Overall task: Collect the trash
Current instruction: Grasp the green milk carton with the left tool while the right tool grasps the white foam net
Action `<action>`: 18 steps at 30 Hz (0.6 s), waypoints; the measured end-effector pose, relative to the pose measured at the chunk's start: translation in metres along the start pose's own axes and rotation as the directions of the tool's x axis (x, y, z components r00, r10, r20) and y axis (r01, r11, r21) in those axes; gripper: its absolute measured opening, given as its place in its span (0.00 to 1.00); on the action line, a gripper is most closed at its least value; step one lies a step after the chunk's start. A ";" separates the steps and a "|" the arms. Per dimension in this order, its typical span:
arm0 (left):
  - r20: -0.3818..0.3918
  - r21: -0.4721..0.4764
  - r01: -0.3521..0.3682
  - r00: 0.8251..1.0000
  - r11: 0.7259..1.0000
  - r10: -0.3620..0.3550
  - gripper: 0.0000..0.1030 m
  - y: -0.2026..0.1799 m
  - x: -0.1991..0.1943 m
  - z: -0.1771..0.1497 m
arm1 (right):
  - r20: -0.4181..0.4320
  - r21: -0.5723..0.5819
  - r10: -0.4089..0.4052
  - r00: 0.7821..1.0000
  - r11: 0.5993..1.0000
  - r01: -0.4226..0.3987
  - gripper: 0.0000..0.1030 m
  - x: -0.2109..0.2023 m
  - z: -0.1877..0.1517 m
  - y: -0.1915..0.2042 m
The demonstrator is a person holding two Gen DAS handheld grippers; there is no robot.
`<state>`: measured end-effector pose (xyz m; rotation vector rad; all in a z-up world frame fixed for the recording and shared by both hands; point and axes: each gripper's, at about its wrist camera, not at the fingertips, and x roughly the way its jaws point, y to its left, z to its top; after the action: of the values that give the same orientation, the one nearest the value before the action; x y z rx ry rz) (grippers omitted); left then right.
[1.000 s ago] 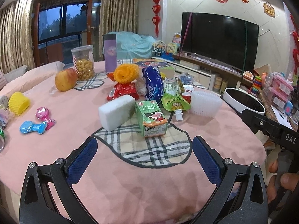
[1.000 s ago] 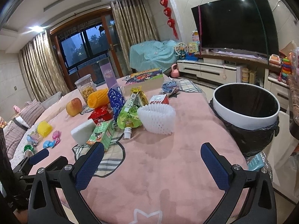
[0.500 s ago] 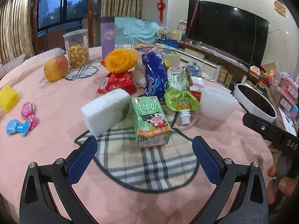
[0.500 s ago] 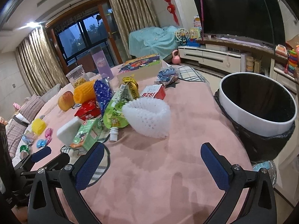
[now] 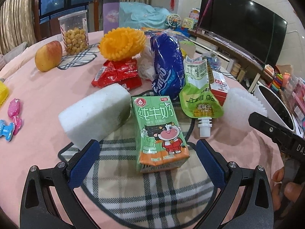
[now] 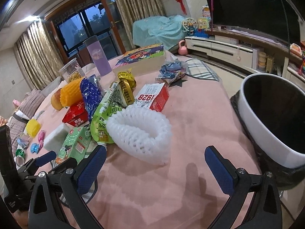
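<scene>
I have brought both tools in closer over the last second: the green milk carton (image 5: 161, 131), a second ago well ahead of my left gripper (image 5: 147, 162), now lies just in front of its spread fingers, and the white foam fruit net (image 6: 140, 131) has grown large before my right gripper (image 6: 155, 164), which is also wide open and holds nothing. I judge this as the approach to a first pickup, with no trash collected yet. The white trash bin (image 6: 266, 133) with its black liner stands off the table edge at my right, near the net. Touching the carton's left side is a white sponge block (image 5: 95, 112), which could catch my left finger as I close. Behind it crowd a green spouted pouch (image 5: 201, 95), a blue wrapper (image 5: 167, 64) and a red packet (image 5: 118, 74). The apple (image 5: 48, 56), snack jar (image 5: 75, 32) and orange foam net (image 5: 122, 43) sit further back on the pink tablecloth (image 5: 45, 99).
</scene>
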<state>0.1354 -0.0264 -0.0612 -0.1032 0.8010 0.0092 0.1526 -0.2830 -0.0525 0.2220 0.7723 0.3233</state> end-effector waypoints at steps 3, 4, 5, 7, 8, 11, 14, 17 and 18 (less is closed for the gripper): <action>-0.026 0.013 0.009 1.000 1.000 -0.009 0.78 -0.003 0.006 -0.001 | -0.014 -0.010 0.002 1.000 1.000 -0.002 0.99 0.006 0.002 0.001; -0.036 0.017 0.014 0.999 1.000 -0.014 0.64 -0.004 0.008 -0.001 | -0.017 -0.014 0.000 1.000 1.000 0.000 0.96 0.008 0.002 0.002; -0.047 0.020 0.021 0.999 1.000 -0.020 0.58 -0.005 0.010 -0.001 | -0.020 -0.018 -0.002 1.000 1.000 0.001 0.93 0.009 0.002 0.003; -0.042 0.027 0.025 0.999 0.999 -0.024 0.47 -0.007 0.009 -0.003 | -0.029 -0.018 0.002 1.000 1.000 -0.002 0.72 0.010 0.002 0.003; -0.037 0.035 0.037 0.999 0.999 -0.036 0.45 -0.008 0.007 -0.004 | -0.033 -0.016 0.005 0.999 1.000 -0.006 0.66 0.011 0.001 0.003; -0.023 0.054 0.041 0.999 0.998 -0.039 0.45 -0.012 0.002 -0.007 | -0.032 -0.004 0.018 0.999 1.000 -0.018 0.45 0.009 -0.001 0.003; 0.000 0.058 0.052 0.999 0.997 -0.052 0.45 -0.013 -0.005 -0.010 | -0.026 0.011 0.014 1.000 1.000 -0.014 0.33 0.002 -0.006 0.001; 0.020 0.068 0.065 0.998 0.996 -0.066 0.45 -0.013 -0.014 -0.011 | -0.018 0.032 0.013 1.000 0.999 -0.012 0.27 -0.006 -0.010 -0.004; 0.026 0.071 0.071 0.997 0.995 -0.073 0.45 -0.015 -0.017 -0.012 | -0.013 0.042 0.013 1.000 0.999 -0.012 0.27 -0.010 -0.012 -0.007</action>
<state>0.1155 -0.0417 -0.0554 -0.0653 0.7673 -0.0859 0.1392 -0.2917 -0.0564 0.2643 0.7919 0.3212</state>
